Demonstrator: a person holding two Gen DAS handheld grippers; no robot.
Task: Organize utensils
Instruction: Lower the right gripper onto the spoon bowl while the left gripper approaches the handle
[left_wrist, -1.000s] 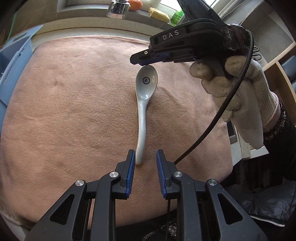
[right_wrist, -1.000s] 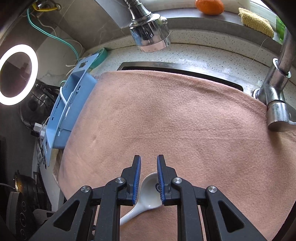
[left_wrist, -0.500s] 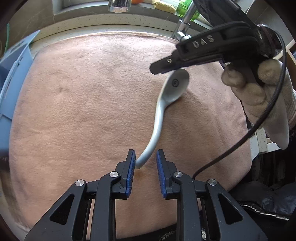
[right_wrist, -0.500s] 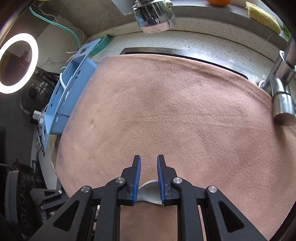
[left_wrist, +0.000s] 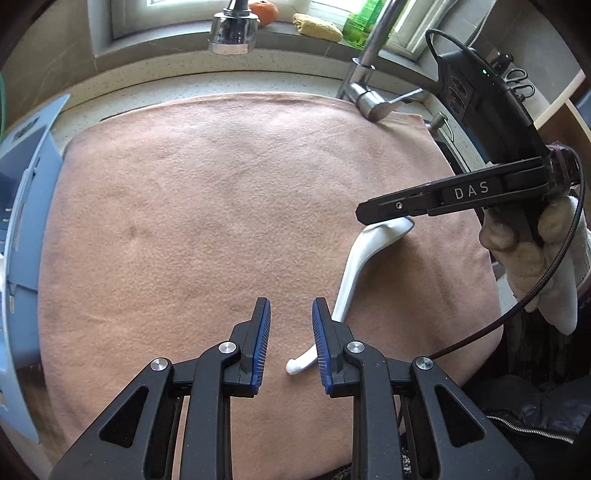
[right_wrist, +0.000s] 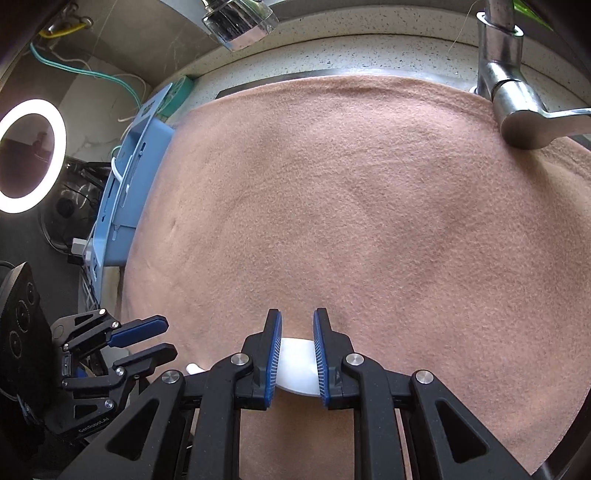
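A white ceramic spoon (left_wrist: 352, 273) lies slanted over the pink cloth (left_wrist: 192, 206), turned on its side. My right gripper (right_wrist: 297, 325) is shut on the spoon's bowl (right_wrist: 297, 365), pads pressing both sides. In the left wrist view the right gripper (left_wrist: 365, 214) comes in from the right, in a gloved hand (left_wrist: 532, 258). My left gripper (left_wrist: 291, 310) stands open with a narrow gap. The spoon's handle end (left_wrist: 295, 366) passes under its right finger, not gripped. The left gripper (right_wrist: 168, 338) also shows at the lower left of the right wrist view.
A blue drainer rack (right_wrist: 122, 192) stands at the cloth's left edge. A chrome tap (right_wrist: 517, 110) and spray head (right_wrist: 236, 26) are at the back. An orange (left_wrist: 264, 11), a sponge (left_wrist: 317, 27) and a green bottle (left_wrist: 360, 31) sit on the sill. A ring light (right_wrist: 31, 155) glows far left.
My right gripper has carried the spoon's bowl rightward and turned the spoon onto its side. The handle end swung from my left gripper's left finger to its right finger.
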